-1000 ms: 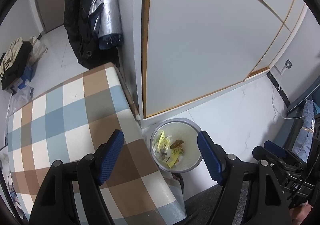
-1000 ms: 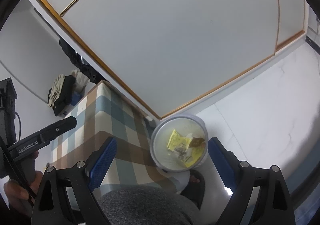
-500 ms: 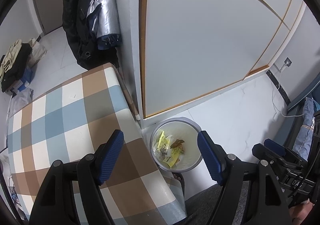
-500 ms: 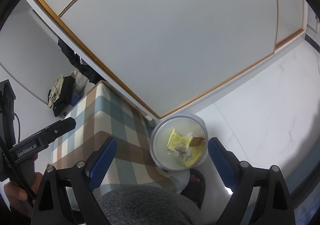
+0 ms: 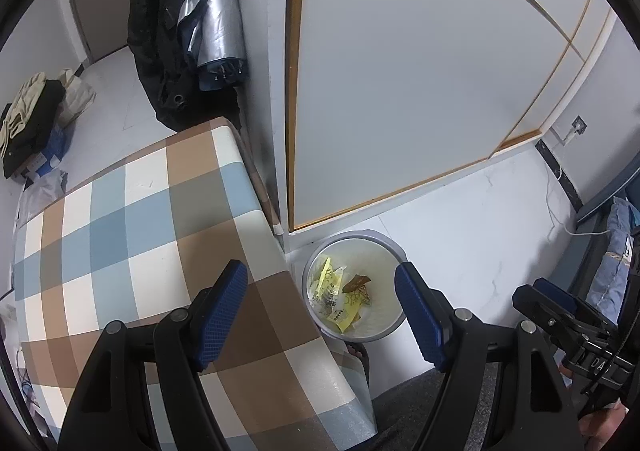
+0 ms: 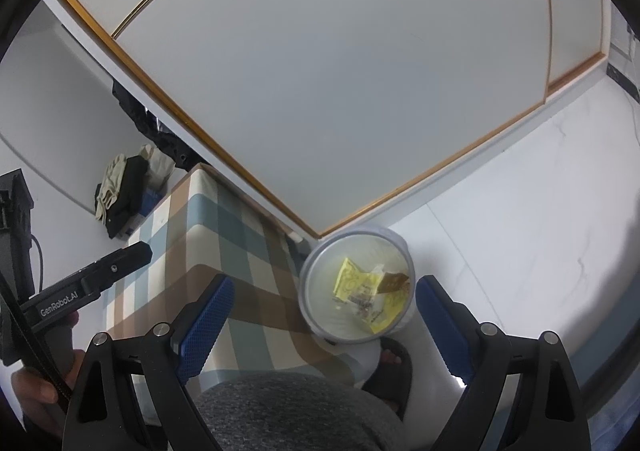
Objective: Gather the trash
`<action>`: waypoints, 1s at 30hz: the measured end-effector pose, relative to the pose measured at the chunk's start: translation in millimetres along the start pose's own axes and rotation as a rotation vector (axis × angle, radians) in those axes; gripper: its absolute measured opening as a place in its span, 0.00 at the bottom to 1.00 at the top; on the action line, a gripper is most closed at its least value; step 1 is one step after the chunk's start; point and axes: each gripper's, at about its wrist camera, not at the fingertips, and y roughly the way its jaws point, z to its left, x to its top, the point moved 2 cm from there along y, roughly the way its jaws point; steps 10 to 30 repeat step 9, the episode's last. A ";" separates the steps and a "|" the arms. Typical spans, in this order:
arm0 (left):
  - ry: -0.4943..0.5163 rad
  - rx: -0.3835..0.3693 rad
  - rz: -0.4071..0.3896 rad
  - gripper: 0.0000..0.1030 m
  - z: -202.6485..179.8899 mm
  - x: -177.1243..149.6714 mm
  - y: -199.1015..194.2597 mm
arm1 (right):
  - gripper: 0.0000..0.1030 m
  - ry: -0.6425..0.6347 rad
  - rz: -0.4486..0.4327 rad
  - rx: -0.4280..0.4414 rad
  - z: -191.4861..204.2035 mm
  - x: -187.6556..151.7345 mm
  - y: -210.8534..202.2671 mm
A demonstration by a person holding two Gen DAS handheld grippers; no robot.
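Matt checked cloth [image 5: 132, 235] covers the table; the grey plastic bin [image 5: 390, 325] holds glossy crumpled wrappers [image 5: 340, 291].

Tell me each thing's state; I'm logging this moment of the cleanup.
left gripper: open, holding nothing.
right gripper: open, holding nothing.
trash bin: upright on floor, uncovered.
wrappers: lying inside bin.
umbrella: folded, hanging.
checkered table: bare where visible.

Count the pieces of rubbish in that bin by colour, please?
In the bin, as far as I can tell:
Yellow wrappers: 3
Brown wrapper: 1
Clear scraps: cannot count
Total: 4 clearly visible
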 end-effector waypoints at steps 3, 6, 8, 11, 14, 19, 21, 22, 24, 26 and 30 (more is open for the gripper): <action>-0.007 -0.013 -0.003 0.71 -0.1 -0.2 -1.5 | 0.90 0.007 -0.008 -0.003 -1.4 -0.3 0.2; -0.001 0.003 -0.010 0.71 -1.2 0.5 -1.5 | 0.90 0.020 -0.004 -0.006 -3.9 -1.6 2.8; -0.001 0.004 -0.017 0.71 -0.8 0.5 -1.8 | 0.90 0.020 -0.007 -0.011 -4.3 -2.1 2.6; -0.001 0.006 -0.016 0.71 -0.7 0.2 -1.3 | 0.90 0.019 -0.009 -0.013 -4.0 -2.0 1.8; -0.001 0.006 -0.016 0.71 -0.7 0.2 -1.3 | 0.90 0.019 -0.009 -0.013 -4.0 -2.0 1.8; -0.001 0.006 -0.016 0.71 -0.7 0.2 -1.3 | 0.90 0.019 -0.009 -0.013 -4.0 -2.0 1.8; -0.001 0.006 -0.016 0.71 -0.7 0.2 -1.3 | 0.90 0.019 -0.009 -0.013 -4.0 -2.0 1.8; -0.001 0.006 -0.016 0.71 -0.7 0.2 -1.3 | 0.90 0.019 -0.009 -0.013 -4.0 -2.0 1.8; -0.001 0.006 -0.016 0.71 -0.7 0.2 -1.3 | 0.90 0.019 -0.009 -0.013 -4.0 -2.0 1.8; -0.001 0.006 -0.016 0.71 -0.7 0.2 -1.3 | 0.90 0.019 -0.009 -0.013 -4.0 -2.0 1.8; -0.001 0.006 -0.016 0.71 -0.7 0.2 -1.3 | 0.90 0.019 -0.009 -0.013 -4.0 -2.0 1.8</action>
